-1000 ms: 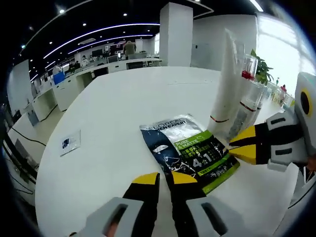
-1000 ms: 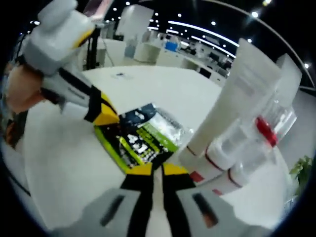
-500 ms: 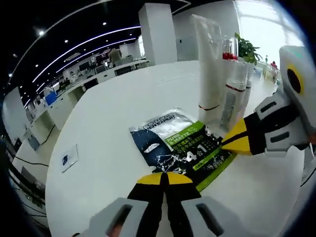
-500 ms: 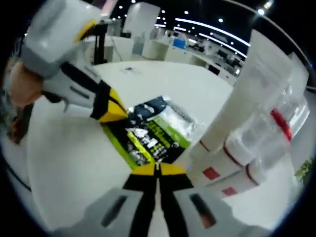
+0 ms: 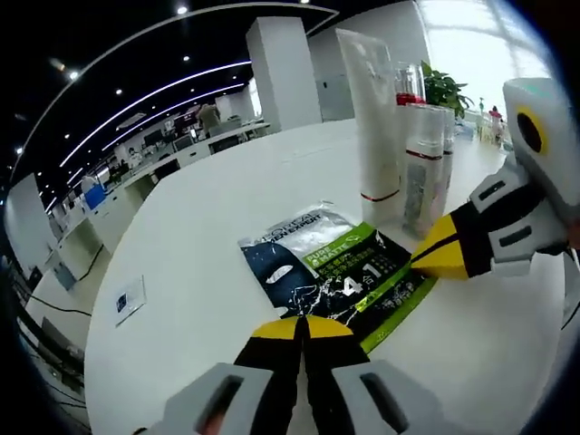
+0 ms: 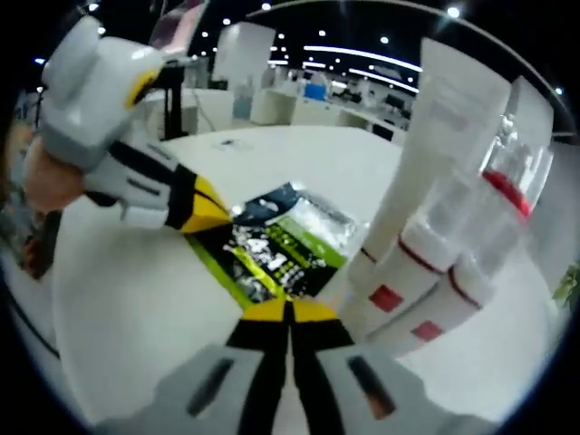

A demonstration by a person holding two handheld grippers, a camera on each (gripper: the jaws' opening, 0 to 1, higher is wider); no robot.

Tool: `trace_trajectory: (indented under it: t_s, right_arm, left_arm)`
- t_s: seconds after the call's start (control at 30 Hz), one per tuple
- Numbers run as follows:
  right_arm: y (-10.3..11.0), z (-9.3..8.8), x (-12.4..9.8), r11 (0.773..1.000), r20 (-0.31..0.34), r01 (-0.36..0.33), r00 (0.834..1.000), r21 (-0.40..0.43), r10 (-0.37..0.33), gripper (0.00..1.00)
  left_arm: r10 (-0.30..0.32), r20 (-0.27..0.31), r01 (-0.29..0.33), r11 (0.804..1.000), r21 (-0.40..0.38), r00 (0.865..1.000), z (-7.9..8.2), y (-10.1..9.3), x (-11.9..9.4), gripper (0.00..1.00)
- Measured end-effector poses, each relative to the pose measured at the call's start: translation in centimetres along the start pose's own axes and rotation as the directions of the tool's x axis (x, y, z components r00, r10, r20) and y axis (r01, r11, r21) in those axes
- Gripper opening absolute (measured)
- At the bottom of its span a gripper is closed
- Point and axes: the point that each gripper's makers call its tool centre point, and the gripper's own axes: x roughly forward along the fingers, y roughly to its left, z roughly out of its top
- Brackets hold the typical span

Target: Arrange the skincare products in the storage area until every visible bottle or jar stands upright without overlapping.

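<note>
**2 grippers are closing in on the flat packet**

The left gripper [image 5: 304,328] is sitting low over the white table [image 5: 208,208] with its 2 yellow tips pressed together. It is holding nothing. The flat packet [image 5: 335,272] is lying just in front of its tips, touching them or very nearly; I cannot tell which. The packet is lying down flat, so it is not standing like the others.

The right gripper [image 6: 288,311] is also squeezed closed and holding nothing. Its tips are right at the near edge of the same packet [image 6: 272,249]. It is coming in from the other side, so the 2 grippers are facing each other across the packet. I think they are doing this so the packet cannot slide away when 1 of them pushes or lifts it.

Ahead and to the right of the left gripper, the tall white tube [image 5: 373,118] is standing up on its cap. The clear bottles [image 5: 422,163] with red bands are standing just beside it. They are close together, maybe touching. They look done already.

The packet is thin and floppy, so standing it up may be hard.
</note>
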Motion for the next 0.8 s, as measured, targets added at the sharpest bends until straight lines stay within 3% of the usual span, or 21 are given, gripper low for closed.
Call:
trace_trajectory:
  t_s: [0.5,0.6,0.67,0.8]
  right_arm:
    - [-0.2,0.0,-0.1,1.0,-0.017,-0.003,1.0,-0.014,0.003,0.01]
    - [-0.6,0.6,-0.5,1.0,-0.002,0.003,1.0,0.019,-0.003,0.03]
    - [-0.4,1.5,-1.0,0.998,0.04,-0.017,0.999,0.053,0.015,0.05]
    - [-0.2,1.8,-1.8,0.995,0.047,-0.033,0.999,0.097,0.028,0.08]
  left_arm:
    - [-0.011,0.005,0.011,1.0,-0.013,1.0,0.2,-0.2,0.1,0.02]
    - [-0.002,0.018,0.003,1.0,-0.024,1.0,0.8,-0.1,-0.4,0.15]
    - [-0.014,0.039,0.016,0.998,-0.053,0.999,1.4,-0.2,-0.9,0.15]
    - [-0.007,0.082,0.014,0.997,-0.08,0.997,2.5,0.3,-2.1,0.15]
